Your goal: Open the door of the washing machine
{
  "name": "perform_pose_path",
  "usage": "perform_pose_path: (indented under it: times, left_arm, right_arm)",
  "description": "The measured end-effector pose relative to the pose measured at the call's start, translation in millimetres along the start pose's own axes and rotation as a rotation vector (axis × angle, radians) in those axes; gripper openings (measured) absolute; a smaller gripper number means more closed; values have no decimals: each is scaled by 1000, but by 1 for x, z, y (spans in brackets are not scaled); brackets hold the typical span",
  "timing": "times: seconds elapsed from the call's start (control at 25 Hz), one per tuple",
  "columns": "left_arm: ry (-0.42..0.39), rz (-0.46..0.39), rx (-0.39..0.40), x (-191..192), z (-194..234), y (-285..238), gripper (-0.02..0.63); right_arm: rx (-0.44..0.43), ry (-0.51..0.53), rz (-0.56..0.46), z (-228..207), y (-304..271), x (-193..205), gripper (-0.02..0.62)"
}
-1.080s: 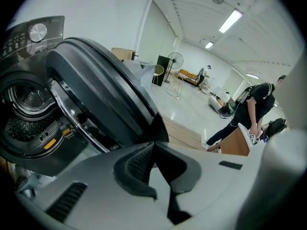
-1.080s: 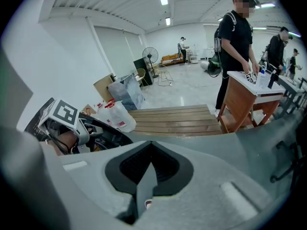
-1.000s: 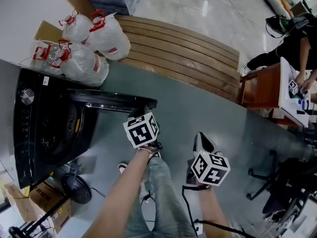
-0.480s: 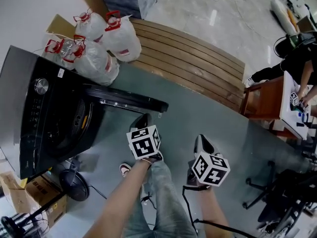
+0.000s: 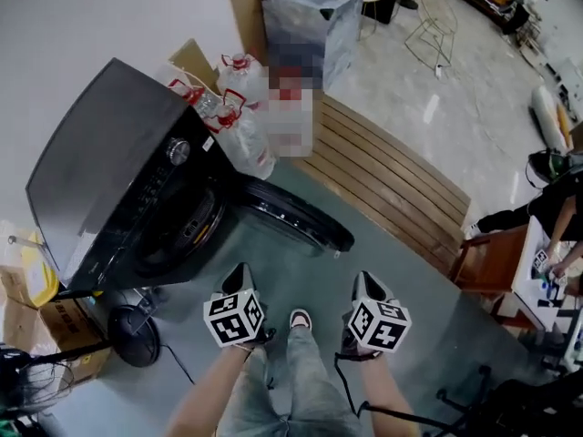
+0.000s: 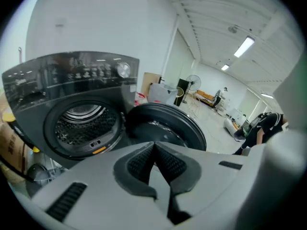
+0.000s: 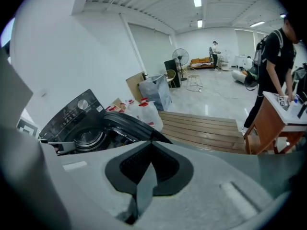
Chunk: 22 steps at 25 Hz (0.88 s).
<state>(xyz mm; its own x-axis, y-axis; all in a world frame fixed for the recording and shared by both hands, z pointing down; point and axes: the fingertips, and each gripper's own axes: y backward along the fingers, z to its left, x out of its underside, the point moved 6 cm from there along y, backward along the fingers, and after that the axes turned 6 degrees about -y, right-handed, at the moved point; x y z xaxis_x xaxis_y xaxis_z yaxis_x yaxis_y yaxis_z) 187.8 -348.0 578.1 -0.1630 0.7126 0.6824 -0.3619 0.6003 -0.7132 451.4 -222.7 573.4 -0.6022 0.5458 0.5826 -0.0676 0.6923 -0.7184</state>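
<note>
One door (image 5: 293,217) stands wide open on the black washer (image 5: 109,171).
It hangs out beside the drum (image 6: 80,122) mouth, over the grey floor (image 5: 410,280), near tied bags (image 5: 239,121) and a slatted wooden deck (image 5: 392,180). Left claw (image 6: 154,146) and right claw (image 7: 151,146) hover apart from it, each with jaws pressed together on nothing.

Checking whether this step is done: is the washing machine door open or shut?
Open. The round door stands swung away from the washing machine, and the left gripper view looks straight into the drum.
</note>
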Motion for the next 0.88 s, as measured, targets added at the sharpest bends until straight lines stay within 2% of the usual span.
perform_pose_path:
  times: [0.12, 0.32, 0.44, 0.6, 0.88]
  left_arm:
    - [45, -71, -75, -10, 49, 54, 3]
    - [85, -252, -244, -23, 121, 131, 3]
    - [87, -273, -294, -10, 158, 184, 3]
    - [111, -316, -363, 0, 193, 231, 3]
    - [119, -355, -400, 1, 233, 254, 3]
  right_arm:
    - [-70, 64, 17, 46, 7, 1, -2]
    - [-244, 249, -5, 139, 6, -17, -2]
    - [-296, 315, -6, 186, 32, -3, -2]
    - [-353, 425, -54, 239, 56, -6, -2]
    - [-365, 456, -107, 281, 72, -2, -2]
